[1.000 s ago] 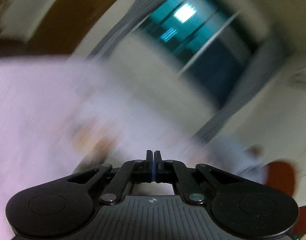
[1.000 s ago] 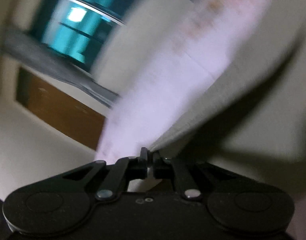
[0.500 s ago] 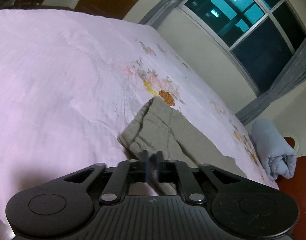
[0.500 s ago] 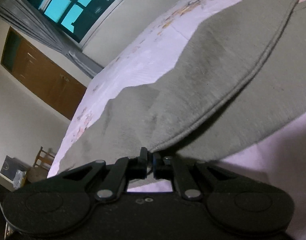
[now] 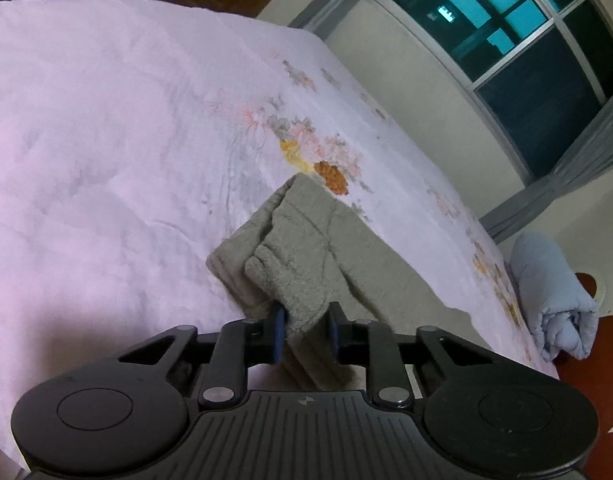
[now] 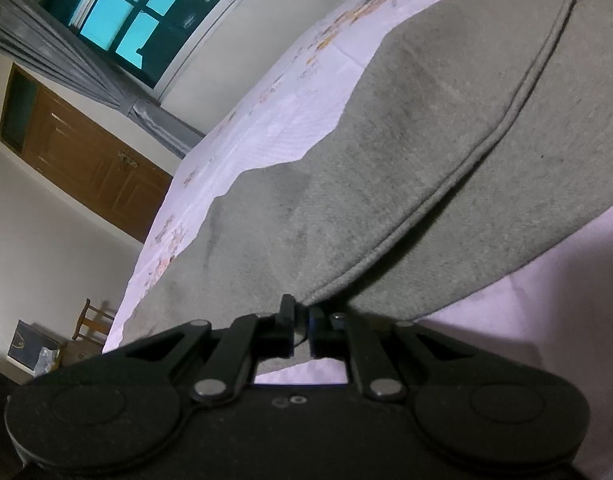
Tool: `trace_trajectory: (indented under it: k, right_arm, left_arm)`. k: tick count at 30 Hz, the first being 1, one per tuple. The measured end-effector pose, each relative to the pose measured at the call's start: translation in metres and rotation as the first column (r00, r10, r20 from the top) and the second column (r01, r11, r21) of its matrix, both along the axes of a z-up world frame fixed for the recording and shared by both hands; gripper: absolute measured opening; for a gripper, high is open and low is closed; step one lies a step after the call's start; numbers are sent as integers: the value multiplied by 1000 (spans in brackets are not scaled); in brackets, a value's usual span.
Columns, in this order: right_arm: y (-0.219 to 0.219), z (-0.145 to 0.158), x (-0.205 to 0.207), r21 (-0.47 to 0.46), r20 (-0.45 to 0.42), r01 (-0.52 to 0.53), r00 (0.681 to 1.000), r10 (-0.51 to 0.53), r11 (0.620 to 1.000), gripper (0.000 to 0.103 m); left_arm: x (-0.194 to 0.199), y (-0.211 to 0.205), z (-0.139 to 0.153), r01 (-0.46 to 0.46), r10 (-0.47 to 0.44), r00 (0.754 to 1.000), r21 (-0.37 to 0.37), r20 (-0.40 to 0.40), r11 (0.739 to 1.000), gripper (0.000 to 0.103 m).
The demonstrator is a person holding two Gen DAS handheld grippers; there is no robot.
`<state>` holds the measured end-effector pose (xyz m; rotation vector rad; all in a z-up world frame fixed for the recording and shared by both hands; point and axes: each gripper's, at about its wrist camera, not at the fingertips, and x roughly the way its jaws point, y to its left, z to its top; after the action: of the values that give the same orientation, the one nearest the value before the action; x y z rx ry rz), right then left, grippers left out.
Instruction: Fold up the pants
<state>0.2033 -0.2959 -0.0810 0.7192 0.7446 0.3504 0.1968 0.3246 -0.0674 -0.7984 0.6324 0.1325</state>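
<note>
Change: the left claw (image 5: 305,332), pinched shut half a second ago, is now standing with jaws apart around the cuff; the right claw is keeping its pinch.
Bed (image 5: 106,128): pale pink floral cover is carrying everything.
Pants (image 5: 306,256): grey sweatpants are lying on the bed near its edge, one layer lying over another, hem seam (image 6: 446,196) running diagonally.
Blanket roll (image 5: 546,300): light blue, sitting beyond the bed's corner.
Right claw (image 6: 300,320): jaws narrow, gripping the pants' folded edge (image 6: 326,292).
</note>
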Motion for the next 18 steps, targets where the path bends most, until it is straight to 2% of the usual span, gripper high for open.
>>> trace_trajectory:
  k: [1,6,8,10,12,13,14,16,17,18]
  right_arm:
    - [-1,0,0,0,0,-2,1000,2,1000,0]
    - [-5,-1,1,5,1,-3,1000,3,1000,0]
    - [-5,-1,2,11,-2,-3,1000,3,1000,1]
    - [-6,-1,3,13,-3,-6,1000,6,1000,2]
    - [-7,0,3,21,-3,-6,1000,6,1000,2]
    - [-7,2,4,20,1,-11,1000,10,1000,1]
    - [-7,6,2,5,29,3,1000,-3,1000,0]
    - [-7,20,-5,0,124,20,992,-20,1000,0]
    - [-6,23,-6,-13,143,20,990,-18,1000,0]
    - [-5,24,-5,-29,144,13,990,-9,1000,0]
  left_arm:
    - [-2,-2,5,1,-1,1000,13,-3,1000,21]
    - [-2,-11,40,27,-33,996,69,88,997,21]
    - [8,-13,53,40,-48,996,116,72,992,21]
    - [17,-12,59,53,-63,995,122,80,991,21]
    - [23,-9,69,62,-77,986,108,146,992,21]
    - [24,-9,76,75,-93,975,99,200,992,21]
    - [23,-11,86,96,-121,952,101,282,990,21]
    - [12,-13,100,117,-157,889,118,429,986,21]
    - [6,-11,96,122,-152,866,95,476,988,21]
    - [5,-7,84,114,-139,885,83,445,990,21]
